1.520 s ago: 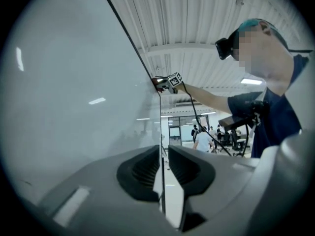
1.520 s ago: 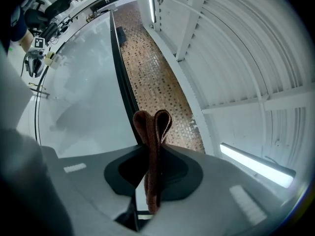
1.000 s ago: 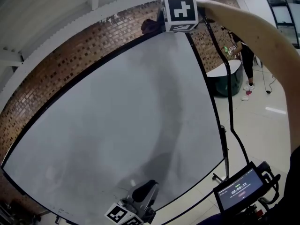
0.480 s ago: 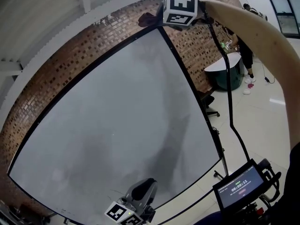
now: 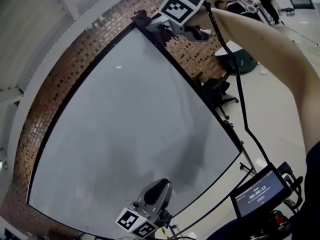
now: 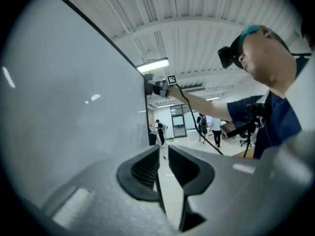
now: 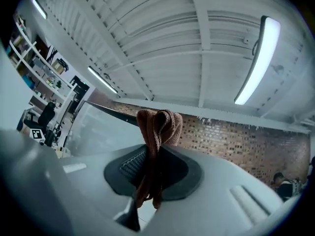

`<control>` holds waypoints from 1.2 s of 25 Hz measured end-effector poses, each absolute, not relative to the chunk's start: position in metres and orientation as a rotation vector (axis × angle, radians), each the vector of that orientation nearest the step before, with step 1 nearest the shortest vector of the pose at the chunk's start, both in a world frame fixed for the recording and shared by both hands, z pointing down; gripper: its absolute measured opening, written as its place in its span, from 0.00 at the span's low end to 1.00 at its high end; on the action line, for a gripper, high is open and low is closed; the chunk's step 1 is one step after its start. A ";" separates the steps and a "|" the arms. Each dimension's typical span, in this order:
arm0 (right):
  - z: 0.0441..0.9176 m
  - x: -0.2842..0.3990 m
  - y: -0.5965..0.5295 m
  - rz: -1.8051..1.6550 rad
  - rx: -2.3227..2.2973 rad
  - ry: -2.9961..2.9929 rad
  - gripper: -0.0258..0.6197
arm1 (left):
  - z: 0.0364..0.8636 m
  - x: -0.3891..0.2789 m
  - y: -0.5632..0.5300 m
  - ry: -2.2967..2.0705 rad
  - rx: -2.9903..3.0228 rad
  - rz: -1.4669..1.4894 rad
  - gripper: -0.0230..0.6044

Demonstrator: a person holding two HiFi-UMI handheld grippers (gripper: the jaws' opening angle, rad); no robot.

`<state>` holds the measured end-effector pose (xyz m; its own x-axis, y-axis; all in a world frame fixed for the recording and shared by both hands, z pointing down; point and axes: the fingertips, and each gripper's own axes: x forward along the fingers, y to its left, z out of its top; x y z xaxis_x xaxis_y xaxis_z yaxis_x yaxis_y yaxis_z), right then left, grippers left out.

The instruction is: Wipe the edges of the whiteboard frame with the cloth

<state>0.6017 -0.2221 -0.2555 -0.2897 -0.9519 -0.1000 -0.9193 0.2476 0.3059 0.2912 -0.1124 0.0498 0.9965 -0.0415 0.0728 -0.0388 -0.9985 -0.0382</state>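
The whiteboard (image 5: 125, 134) fills the head view, bounded by a thin black frame (image 5: 200, 100). My right gripper (image 5: 152, 25) reaches to the board's top right corner and is shut on a brown cloth (image 5: 141, 17) that sits at that corner of the frame. In the right gripper view the cloth (image 7: 158, 127) hangs folded between the pads, bunched above them. My left gripper (image 5: 156, 191) is low, in front of the board's bottom edge. Its jaws (image 6: 164, 154) stand a narrow gap apart with nothing between them.
A brick wall (image 5: 65, 59) stands behind the board. A black cable (image 5: 240, 94) runs down from my right arm to a small screen on a stand (image 5: 260, 196). An office chair (image 5: 217, 91) and a round table (image 5: 240, 59) lie past the board's right edge. People (image 6: 160, 131) stand far off.
My right gripper has rolled and come down a little at the top right corner, with the cloth still in it. The view has swung, so the corner sits further left. The left gripper stays low.
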 end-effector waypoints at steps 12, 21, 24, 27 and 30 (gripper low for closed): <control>-0.200 0.628 -0.223 -0.397 1.657 -2.691 0.13 | 0.085 0.318 -0.102 0.070 -3.155 -0.175 0.13; -0.196 0.633 -0.236 -0.279 1.596 -2.763 0.13 | 0.063 0.325 -0.103 0.062 -3.203 -0.201 0.13; -0.192 0.635 -0.238 -0.244 1.586 -2.783 0.13 | 0.053 0.331 -0.103 0.053 -3.214 -0.202 0.13; -0.190 0.637 -0.242 -0.211 1.575 -2.807 0.13 | 0.044 0.336 -0.105 0.042 -3.225 -0.216 0.13; -0.182 0.640 -0.249 -0.164 1.552 -2.836 0.13 | 0.038 0.344 -0.109 0.032 -3.234 -0.236 0.13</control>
